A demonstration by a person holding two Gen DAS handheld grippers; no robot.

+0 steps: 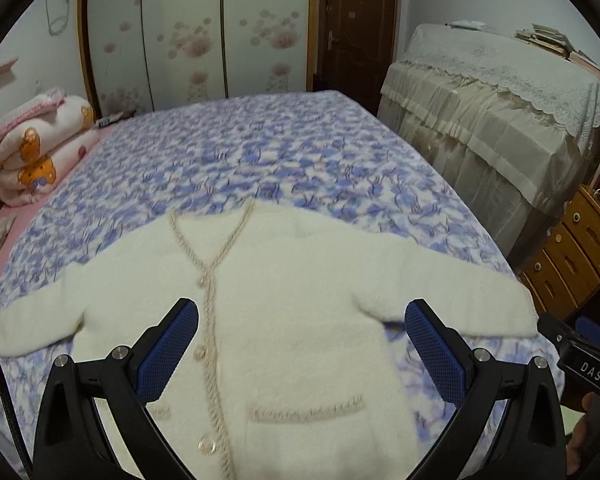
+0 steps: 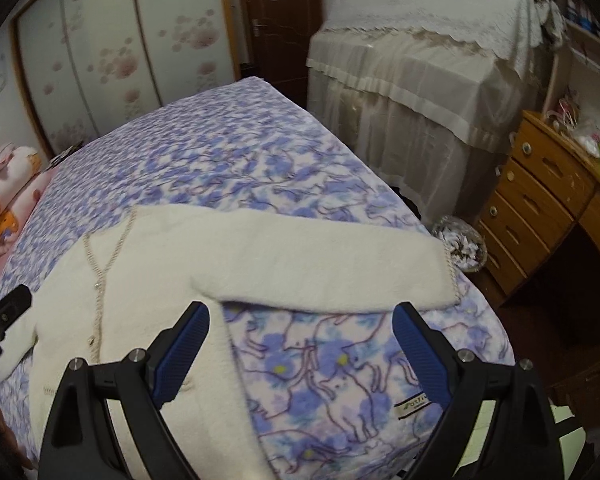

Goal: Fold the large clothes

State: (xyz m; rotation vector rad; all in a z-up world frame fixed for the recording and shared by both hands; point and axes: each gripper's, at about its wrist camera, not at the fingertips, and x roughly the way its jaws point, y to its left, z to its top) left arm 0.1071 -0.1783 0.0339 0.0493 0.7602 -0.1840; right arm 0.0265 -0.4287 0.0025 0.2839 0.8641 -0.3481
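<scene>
Left wrist view: a bed (image 1: 260, 152) covered by a blue-and-white floral blanket (image 1: 284, 160) is seen ahead of the left tongs (image 1: 302, 344), whose blue-padded jaws are spread wide with nothing held. A cream cardigan (image 1: 300, 320) is laid flat on the blanket, front up, directly beyond and beneath the jaws, with both sleeves stretched out to either side. Its braided button band runs just beside the left pad. Well beyond the tongs a wardrobe (image 1: 196, 32) with pink flower prints is set against the far wall, and a dark door (image 1: 356, 28) is seen next to it. A rolled quilt (image 1: 40, 152) with a bear print is placed far off to the left, at the head of the bed. To the right, a piece of furniture is hidden under a beige cover (image 1: 492, 120), with books (image 1: 556, 40) stacked on top, and wooden drawers (image 1: 572, 248) stand nearer.

Right wrist view: the right tongs (image 2: 300, 352) are also held wide open and empty, above the blanket at the bed's near corner. The cardigan's right sleeve (image 2: 332, 260) is laid across just ahead of the jaws, and the body lies to the left. A small label (image 2: 414, 402) is stitched on the blanket beside the right pad. A basket (image 2: 460, 244) is seen on the floor beyond the bed's edge, near the drawers.
</scene>
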